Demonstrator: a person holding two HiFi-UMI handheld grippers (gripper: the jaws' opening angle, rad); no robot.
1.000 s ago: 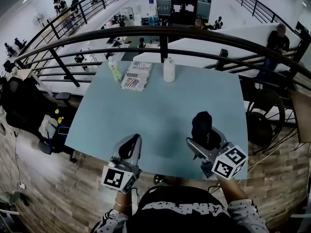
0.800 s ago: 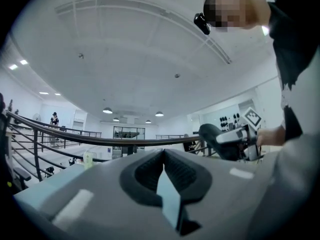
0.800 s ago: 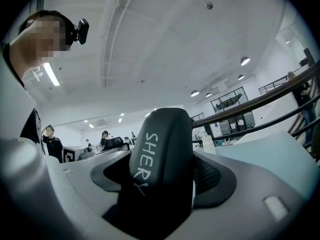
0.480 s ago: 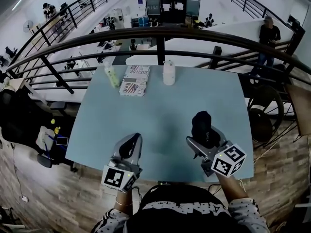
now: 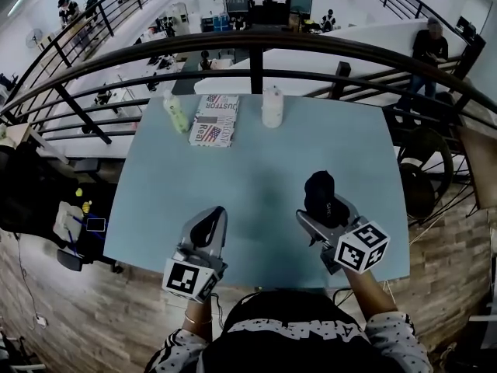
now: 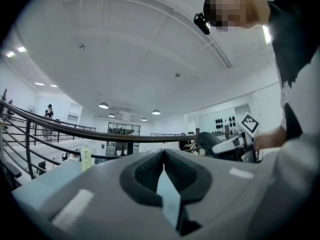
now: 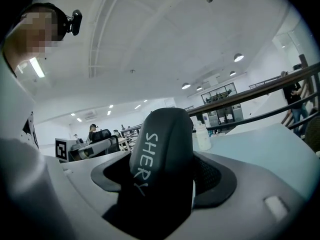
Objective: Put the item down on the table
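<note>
Case (image 7: 162, 159) stands clamped upright between the jaws of the right claw (image 5: 324, 212), over the table (image 5: 256, 162) near its front edge. Nothing is set down yet; lowering and letting go remain, I'd say. Left claw (image 5: 206, 231), just beside, is pinched together, empty.

A green bottle (image 5: 175, 113), a printed packet (image 5: 215, 120) (stars and stripes) and a white bottle (image 5: 270, 107) sit by the railing (image 5: 326, 40).
</note>
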